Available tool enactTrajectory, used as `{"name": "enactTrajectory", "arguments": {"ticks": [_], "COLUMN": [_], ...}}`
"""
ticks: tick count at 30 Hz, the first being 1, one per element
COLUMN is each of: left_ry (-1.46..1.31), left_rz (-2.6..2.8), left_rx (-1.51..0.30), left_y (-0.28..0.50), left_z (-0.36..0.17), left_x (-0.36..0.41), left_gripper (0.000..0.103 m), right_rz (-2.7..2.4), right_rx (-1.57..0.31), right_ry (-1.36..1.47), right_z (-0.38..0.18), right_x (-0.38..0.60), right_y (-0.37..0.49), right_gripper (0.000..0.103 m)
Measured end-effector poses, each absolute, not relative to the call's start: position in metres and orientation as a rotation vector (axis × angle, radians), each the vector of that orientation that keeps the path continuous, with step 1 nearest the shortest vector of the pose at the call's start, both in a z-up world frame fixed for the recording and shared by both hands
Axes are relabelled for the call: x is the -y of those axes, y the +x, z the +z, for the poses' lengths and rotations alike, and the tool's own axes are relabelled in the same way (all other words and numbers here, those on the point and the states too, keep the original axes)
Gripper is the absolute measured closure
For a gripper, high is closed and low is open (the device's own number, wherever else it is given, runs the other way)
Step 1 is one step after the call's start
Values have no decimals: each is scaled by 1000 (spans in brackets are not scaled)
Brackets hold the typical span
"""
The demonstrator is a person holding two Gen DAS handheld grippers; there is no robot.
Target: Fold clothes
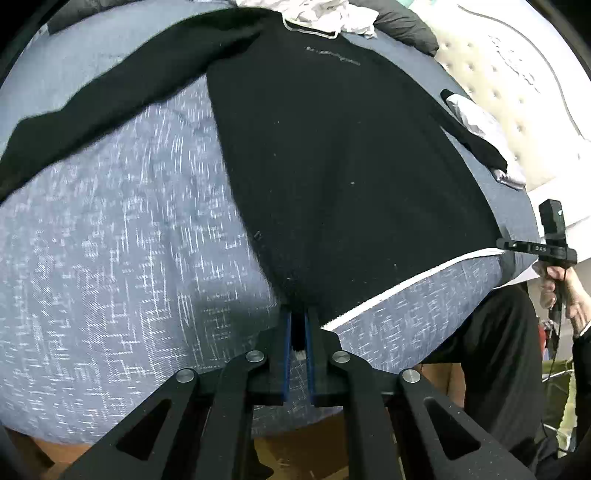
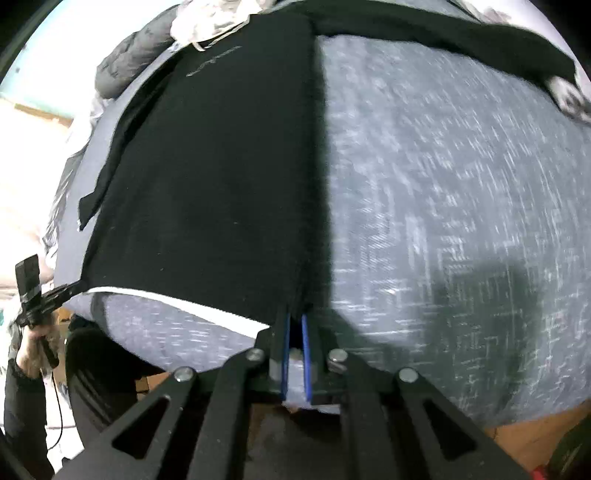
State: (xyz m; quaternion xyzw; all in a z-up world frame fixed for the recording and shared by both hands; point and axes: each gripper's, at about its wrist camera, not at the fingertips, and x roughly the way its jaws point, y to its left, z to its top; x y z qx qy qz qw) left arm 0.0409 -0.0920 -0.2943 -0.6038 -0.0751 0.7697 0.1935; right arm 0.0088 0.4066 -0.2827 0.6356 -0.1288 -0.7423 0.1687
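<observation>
A black sweater (image 1: 332,147) lies spread face up on a blue-grey patterned bedspread (image 1: 110,258), its white-edged hem (image 1: 406,284) nearest me. My left gripper (image 1: 298,314) is shut on the hem's left corner. My right gripper (image 2: 294,317) is shut on the hem's right corner, and the sweater (image 2: 207,166) stretches away from it. Each view shows the other gripper at the far corner of the hem: the right gripper (image 1: 506,245) and the left gripper (image 2: 79,286). One sleeve (image 1: 110,92) trails out to the left and the other sleeve (image 2: 443,40) to the right.
A heap of pale clothes (image 1: 325,14) and a dark grey padded jacket (image 1: 406,26) lie beyond the collar. A cream quilted mattress (image 1: 498,92) borders the bed on the right. A person's leg in black trousers (image 1: 498,350) stands by the near edge, above the wooden floor (image 1: 277,454).
</observation>
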Motion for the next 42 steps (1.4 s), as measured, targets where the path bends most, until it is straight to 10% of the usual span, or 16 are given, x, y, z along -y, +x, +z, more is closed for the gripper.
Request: {"name": "enactTrajectory", "arguments": {"ticks": [7,17,42], "left_ry": [-1711,-1593,-1752], "left_rz": [2136,2442,2734], "left_rx": [251,153,207], "left_y": [29,-52,-137], "left_z": [-293,-230,-277], "left_x": [97,171,351], "left_gripper": [92,46,38], "right_rz": [-2088,-2289,-2225], "right_rx": [315,381,608], "right_ry": [1825,1580,1319], "right_z": [-276,-198,-290], "right_x": [-399,-394,-245], "right_y": [3,-64,-132], "right_gripper": [94,70,61]}}
